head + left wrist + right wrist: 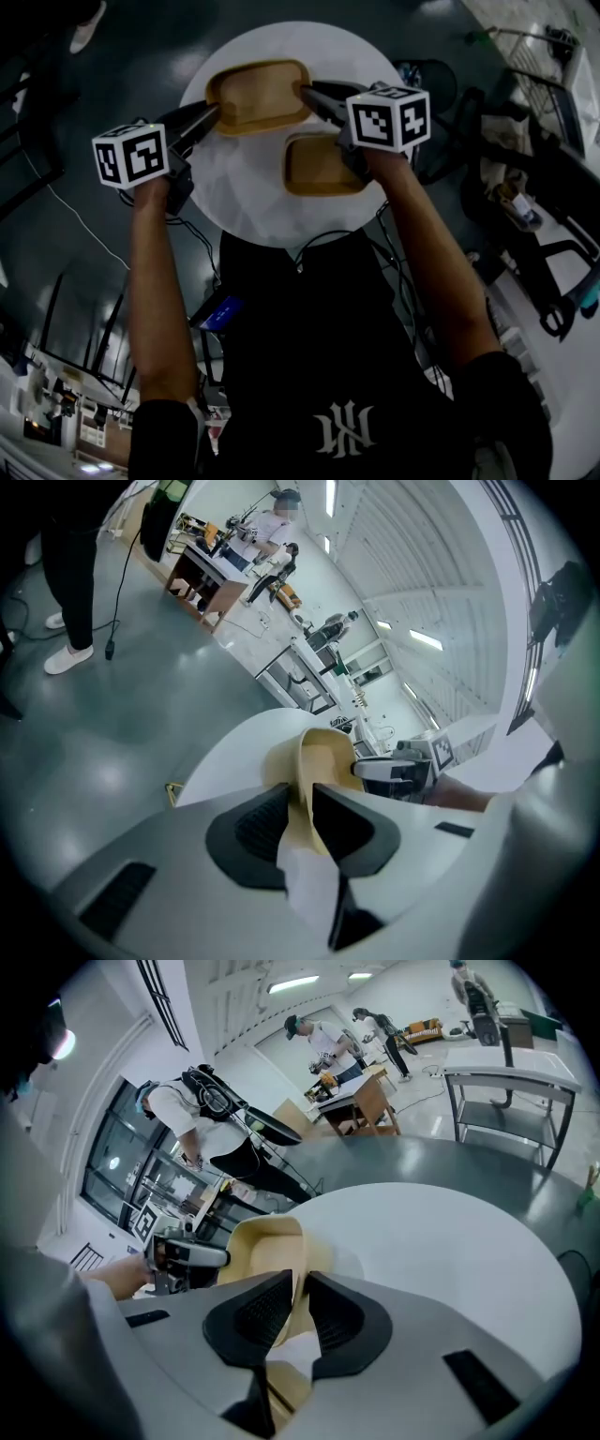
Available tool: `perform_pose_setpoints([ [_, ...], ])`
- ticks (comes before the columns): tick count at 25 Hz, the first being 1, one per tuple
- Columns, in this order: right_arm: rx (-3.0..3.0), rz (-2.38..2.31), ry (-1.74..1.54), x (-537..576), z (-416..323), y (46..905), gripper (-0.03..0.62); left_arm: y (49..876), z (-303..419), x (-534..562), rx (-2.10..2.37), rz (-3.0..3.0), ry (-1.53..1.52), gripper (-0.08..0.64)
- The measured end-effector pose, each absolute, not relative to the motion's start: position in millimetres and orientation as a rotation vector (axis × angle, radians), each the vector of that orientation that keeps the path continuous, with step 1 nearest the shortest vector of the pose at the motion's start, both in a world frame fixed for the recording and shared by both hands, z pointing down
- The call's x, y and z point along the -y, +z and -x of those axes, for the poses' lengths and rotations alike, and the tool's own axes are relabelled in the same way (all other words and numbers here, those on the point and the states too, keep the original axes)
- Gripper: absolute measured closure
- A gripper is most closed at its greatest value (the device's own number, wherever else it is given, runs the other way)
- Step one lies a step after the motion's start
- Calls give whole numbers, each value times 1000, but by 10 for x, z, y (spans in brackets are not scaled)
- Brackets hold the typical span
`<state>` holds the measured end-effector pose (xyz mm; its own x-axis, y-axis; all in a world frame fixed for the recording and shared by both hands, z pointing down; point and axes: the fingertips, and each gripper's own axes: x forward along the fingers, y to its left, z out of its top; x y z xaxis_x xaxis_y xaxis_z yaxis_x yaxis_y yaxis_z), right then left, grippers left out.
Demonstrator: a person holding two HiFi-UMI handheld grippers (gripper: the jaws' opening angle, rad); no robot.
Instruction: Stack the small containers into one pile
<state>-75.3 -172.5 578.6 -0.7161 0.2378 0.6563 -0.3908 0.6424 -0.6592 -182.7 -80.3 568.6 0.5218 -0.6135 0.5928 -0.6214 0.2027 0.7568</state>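
– Tan, wood-toned containers: how many are there, and what do they hold?
– Two shallow trays on the round white table (244, 202). The larger tray (258, 94) lies at the far side. The smaller tray (314, 169) lies just beside it, nearer the person and to the right. Each shows only its own bare floor where visible.
– Where does the larger tray lie relative to the grippers?
– Between them. The left gripper (214, 112) takes its left end and the right gripper (309, 92) its right end. The smaller tray sits partly beneath the right gripper.
– What is the state of the jaws?
– Left gripper view: jaws nearly together, pinching the thin rim wall. Right gripper view: jaws likewise narrow, closed on the opposite rim wall. Whether the larger tray is lifted off the table cannot be told.
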Motion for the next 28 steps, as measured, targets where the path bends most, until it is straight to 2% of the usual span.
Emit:
perform_pose_setpoints([
  [10,2205,-181,1062,1925,550,5308,517,5218,1609,988,1105,-1557,47,478],
  [18,2245,-258,1073,1895,5,4964,518,4979,1074,941,1011,-1622,115,477],
  [28,2158,-319,1190,1464,-770,5129,518,5039,435,659,905,-1606,156,477],
])
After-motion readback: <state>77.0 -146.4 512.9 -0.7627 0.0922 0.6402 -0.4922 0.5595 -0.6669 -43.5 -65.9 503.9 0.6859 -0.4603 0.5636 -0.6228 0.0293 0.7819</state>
